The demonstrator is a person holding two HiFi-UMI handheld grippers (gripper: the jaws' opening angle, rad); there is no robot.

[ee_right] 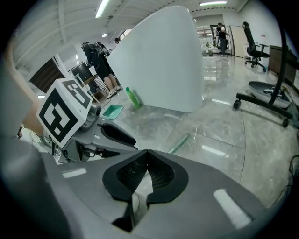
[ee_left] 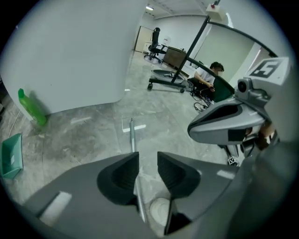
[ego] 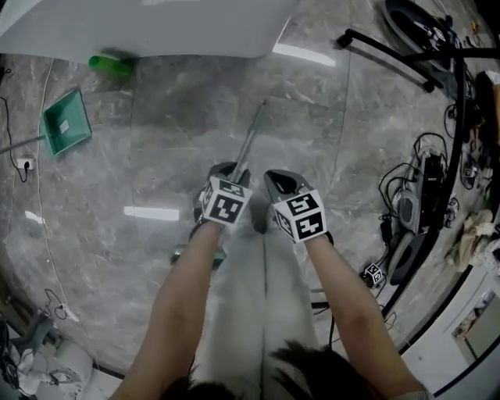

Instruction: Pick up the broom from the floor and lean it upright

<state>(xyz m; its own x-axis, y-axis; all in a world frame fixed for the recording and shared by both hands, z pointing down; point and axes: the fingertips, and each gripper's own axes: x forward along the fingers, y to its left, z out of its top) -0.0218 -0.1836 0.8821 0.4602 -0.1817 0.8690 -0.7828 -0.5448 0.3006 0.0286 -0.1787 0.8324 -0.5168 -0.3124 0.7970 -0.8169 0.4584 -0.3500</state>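
My left tongs (ee_left: 148, 158) and right tongs (ee_right: 145, 156) are matt grey plastic with ribbed dark pads (ee_left: 122, 175), over a polished, veined grey stone floor (ego: 156, 156) mirroring the lights. The broom handle (ego: 248, 141) looks like smooth metal; the dustpan (ego: 66, 121) and bottle (ego: 109, 64) look like green plastic.

Looked like an open-plan office doubling as a test lab. Had a polished grey stone floor (ego: 156, 156), long ceiling strip lights (ee_right: 103, 7), a swivel chair (ee_right: 252, 42) and a big white curved partition (ee_right: 159, 65). Showed cables (ego: 394, 183) and gear strewn along 1 edge, a black wheeled stand (ego: 391, 56), and people (ee_right: 100, 58) standing farther back.
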